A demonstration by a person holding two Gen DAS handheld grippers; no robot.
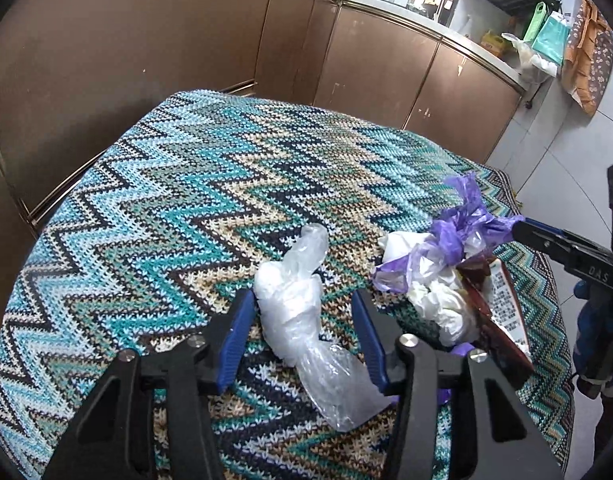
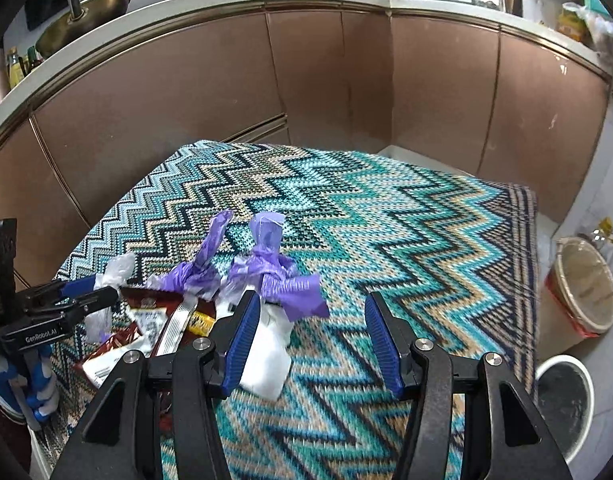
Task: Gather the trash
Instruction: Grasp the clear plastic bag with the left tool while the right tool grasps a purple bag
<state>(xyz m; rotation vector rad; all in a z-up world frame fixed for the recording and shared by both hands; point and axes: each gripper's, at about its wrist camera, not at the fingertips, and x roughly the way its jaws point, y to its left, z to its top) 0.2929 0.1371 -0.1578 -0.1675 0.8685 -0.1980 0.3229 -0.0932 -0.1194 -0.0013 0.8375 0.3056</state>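
left gripper (image 1: pixel 302 316) fingers apart around clear wrap (image 1: pixel 302 312) | right gripper (image 2: pixel 312 332) apart, bare cloth (image 2: pixel 406 240) ahead

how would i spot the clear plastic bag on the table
Start at the zigzag-knit teal tablecloth covering the table. Near its front edge, the crumpled clear plastic bag lies between the open jaws of the left gripper. Unlike the purple-and-white trash heap to its right, it is colourless, see-through and elongated.
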